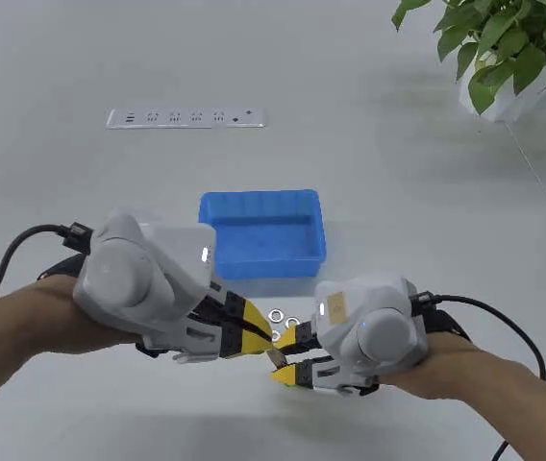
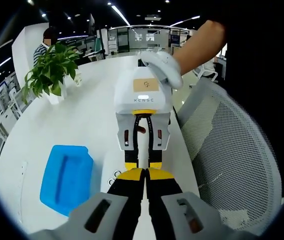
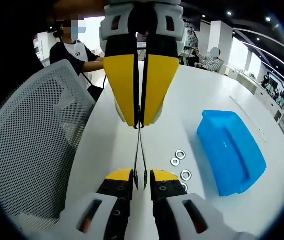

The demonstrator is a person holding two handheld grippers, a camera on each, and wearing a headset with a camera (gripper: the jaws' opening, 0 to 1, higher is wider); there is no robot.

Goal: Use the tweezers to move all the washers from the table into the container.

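Tabletop (image 1: 398, 192): smooth white surface with a faint sheen. Container (image 3: 232, 150): glossy blue plastic. Washers (image 3: 180, 154): bright bare metal. Tweezers (image 3: 141, 150): thin polished metal. Fingers (image 3: 122, 85): matt yellow plastic. Chair back (image 3: 32, 140): grey open mesh.

Thin steel tweezers (image 3: 140, 150) bridge the two grippers. The end where the arms meet is pinched in the yellow fingertips of the left gripper (image 3: 140, 122), and the two spread arms reach in between the fingertips of the right gripper (image 3: 142, 181). Four small silver washers (image 3: 180, 154) lie flat and loosely clustered just beside the right fingertips. Just beyond the washers sits the blue container (image 3: 232, 150) — rectangular, upright, open-topped.
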